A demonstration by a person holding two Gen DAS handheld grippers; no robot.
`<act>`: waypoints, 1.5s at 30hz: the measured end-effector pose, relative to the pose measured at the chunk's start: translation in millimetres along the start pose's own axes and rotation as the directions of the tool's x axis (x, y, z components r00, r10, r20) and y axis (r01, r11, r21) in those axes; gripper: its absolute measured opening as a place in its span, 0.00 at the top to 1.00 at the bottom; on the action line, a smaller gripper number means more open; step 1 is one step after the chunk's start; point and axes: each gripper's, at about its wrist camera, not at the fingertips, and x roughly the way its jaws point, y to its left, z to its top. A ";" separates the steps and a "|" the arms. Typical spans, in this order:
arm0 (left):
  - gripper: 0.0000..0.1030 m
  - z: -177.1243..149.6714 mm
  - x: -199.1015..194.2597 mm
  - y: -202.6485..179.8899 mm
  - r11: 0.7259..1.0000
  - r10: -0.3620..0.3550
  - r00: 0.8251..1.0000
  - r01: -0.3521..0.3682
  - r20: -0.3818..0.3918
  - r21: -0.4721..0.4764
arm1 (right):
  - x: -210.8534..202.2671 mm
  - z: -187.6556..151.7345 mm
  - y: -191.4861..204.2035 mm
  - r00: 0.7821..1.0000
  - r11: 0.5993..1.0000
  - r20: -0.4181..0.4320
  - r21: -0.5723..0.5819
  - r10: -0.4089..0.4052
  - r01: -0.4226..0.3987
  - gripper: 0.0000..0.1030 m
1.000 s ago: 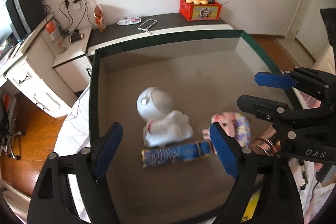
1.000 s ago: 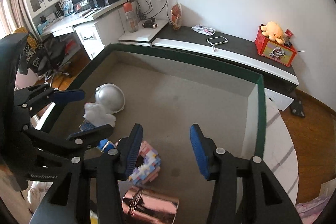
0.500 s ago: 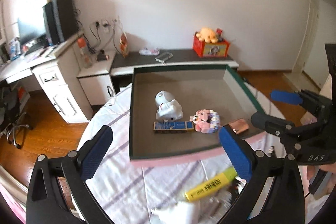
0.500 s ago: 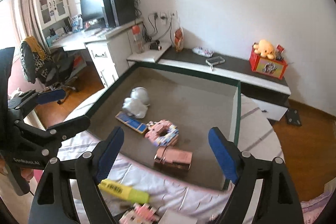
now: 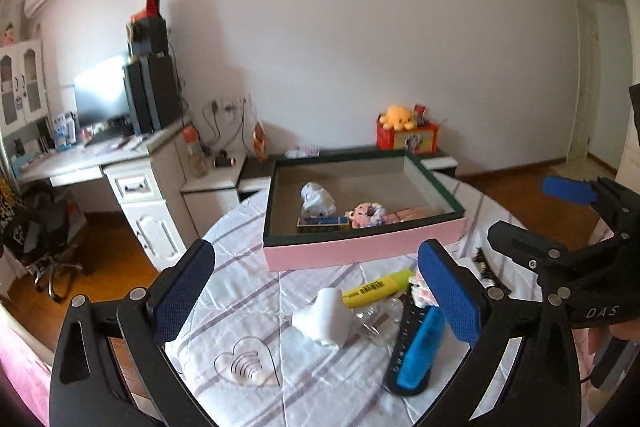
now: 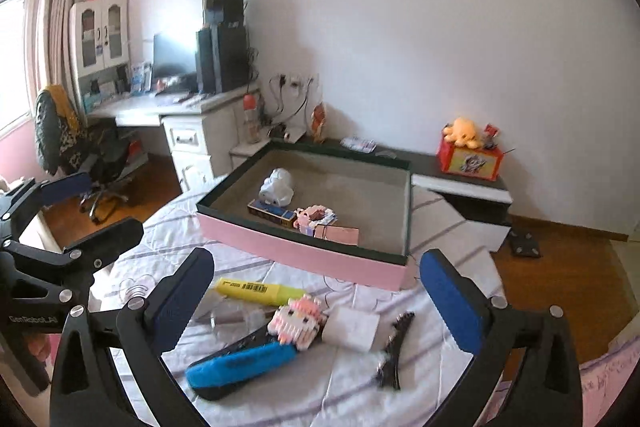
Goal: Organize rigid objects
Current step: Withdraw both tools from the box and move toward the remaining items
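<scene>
A pink-sided tray (image 5: 360,247) (image 6: 304,253) on the table holds a white astronaut figure (image 5: 318,201) (image 6: 278,187), a blue bar (image 5: 324,223), a pink block toy (image 5: 366,215) and a rose-gold box (image 6: 338,235). In front of it on the cloth lie a yellow highlighter (image 5: 376,289) (image 6: 260,291), a white object (image 5: 324,319), a blue-and-black tool (image 5: 416,351) (image 6: 240,363), a pink block figure (image 6: 298,321), a white box (image 6: 352,329) and a black clip (image 6: 394,351). My left gripper (image 5: 316,301) and right gripper (image 6: 316,301) are both open and empty, held above these loose items.
A clear heart-shaped holder (image 5: 246,367) lies near the table's left front edge. The round table has a striped white cloth (image 5: 248,291). A desk with a monitor (image 5: 100,103) stands left. A low cabinet with a red toy box (image 6: 470,157) is behind the tray.
Both grippers have pulled back and up out of the tray, open and empty. The tray's contents stayed put, and the loose items on the cloth have come into view.
</scene>
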 end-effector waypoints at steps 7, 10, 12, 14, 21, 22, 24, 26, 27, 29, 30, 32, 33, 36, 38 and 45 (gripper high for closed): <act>0.00 -19.4 -36.0 -1.0 1.000 -0.023 0.999 0.023 0.024 -0.007 | -40.0 -19.2 11.8 0.998 0.999 0.053 0.048 -0.018 0.015 0.00; 0.00 -24.2 -46.1 0.6 0.999 -0.031 0.999 0.032 0.030 -0.021 | -47.0 -23.7 19.7 0.998 0.999 0.052 0.040 -0.024 0.022 0.00; 0.00 -27.3 -50.7 1.7 0.999 -0.031 0.999 0.031 0.028 -0.022 | -51.3 -27.3 22.9 0.999 0.999 0.048 0.043 -0.004 0.001 0.00; 0.00 -29.8 -53.7 1.3 1.000 -0.023 0.999 0.023 0.029 -0.012 | -53.4 -29.2 25.8 0.999 0.999 0.049 0.040 0.001 -0.003 0.00; 0.00 -33.1 -64.9 1.5 1.000 -0.003 0.998 0.002 0.064 0.014 | -60.0 -34.7 31.9 0.998 0.999 0.055 0.030 -0.022 0.021 0.00; 0.00 -33.2 -66.3 1.7 1.000 -0.004 0.997 0.003 0.071 0.014 | -60.3 -34.8 32.7 0.998 0.999 0.054 0.025 -0.028 0.027 0.00; 0.00 -33.0 -68.0 2.6 1.000 -0.006 0.997 0.006 0.077 0.008 | -60.3 -35.2 34.3 0.998 0.999 0.051 0.020 -0.040 0.039 0.00; 0.00 -33.3 -67.7 1.9 1.000 -0.005 0.997 0.004 0.076 0.009 | -61.4 -36.7 35.3 0.998 0.999 0.053 0.018 -0.039 0.039 0.00; 0.00 -33.5 -67.2 1.4 1.000 0.005 0.997 -0.006 0.079 0.012 | -60.7 -36.9 35.5 0.998 0.999 0.049 0.018 -0.039 0.038 0.00; 0.00 -34.1 -65.7 1.5 1.000 0.014 0.997 -0.015 0.080 0.013 | -59.4 -36.6 35.2 0.998 0.999 0.044 0.017 -0.038 0.038 0.00; 0.00 -34.5 -63.6 1.2 1.000 0.014 0.997 -0.015 0.073 0.018 | -58.7 -36.9 35.0 0.998 0.999 0.041 0.016 -0.037 0.036 0.00; 0.00 -35.5 -60.9 0.7 1.000 0.016 0.998 -0.017 0.065 0.020 | -56.1 -37.1 33.6 0.999 0.999 0.034 0.017 -0.036 0.035 0.00; 0.00 -36.1 -60.0 0.4 1.000 0.016 0.998 -0.018 0.062 0.022 | -55.3 -37.7 33.3 0.999 0.999 0.033 0.017 -0.034 0.034 0.00; 0.00 -37.2 -54.5 -1.0 0.999 0.015 0.999 -0.016 0.045 0.028 | -51.7 -39.0 31.5 0.999 0.999 0.023 0.019 -0.032 0.032 0.00; 0.00 -38.7 -51.9 -1.0 0.999 0.015 0.999 -0.016 0.041 0.032 | -48.5 -40.2 28.8 1.000 0.999 0.014 0.022 -0.028 0.027 0.00; 0.00 -46.9 -31.3 -2.0 0.999 0.006 1.000 -0.005 -0.017 0.034 | -32.9 -51.7 13.0 0.999 0.998 -0.038 0.054 -0.040 0.042 0.00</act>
